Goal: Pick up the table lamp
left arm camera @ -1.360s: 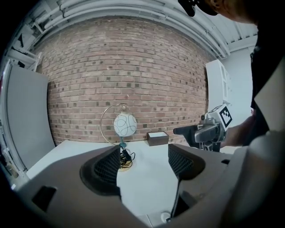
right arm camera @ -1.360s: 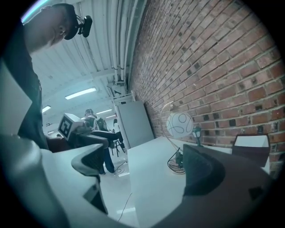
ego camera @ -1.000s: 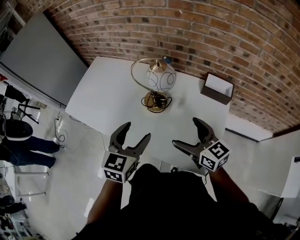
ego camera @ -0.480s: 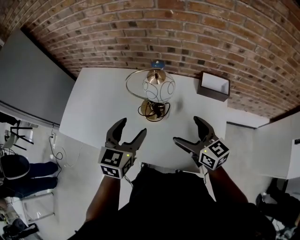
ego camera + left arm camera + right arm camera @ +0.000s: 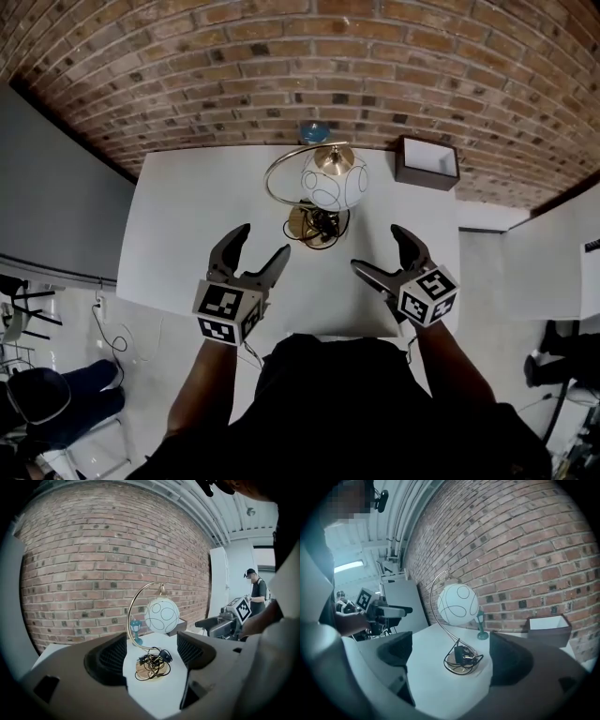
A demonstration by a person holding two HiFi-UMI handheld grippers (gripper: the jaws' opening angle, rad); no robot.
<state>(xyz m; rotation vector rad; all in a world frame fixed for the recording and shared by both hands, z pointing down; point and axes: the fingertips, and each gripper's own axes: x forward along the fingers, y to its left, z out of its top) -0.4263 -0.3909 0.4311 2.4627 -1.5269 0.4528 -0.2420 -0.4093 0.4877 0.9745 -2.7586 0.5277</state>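
Both jaws wide, empty: left gripper [image 5: 265, 239], right gripper [image 5: 375, 247].

Lab or studio workroom, bare brick wall [image 5: 281, 75], white table [image 5: 187, 216], exposed ceiling pipes [image 5: 401, 517]

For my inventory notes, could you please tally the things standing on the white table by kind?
Table lamp: 1
Small teal lamp-post figurine: 1
Open brown box: 1
Total: 3
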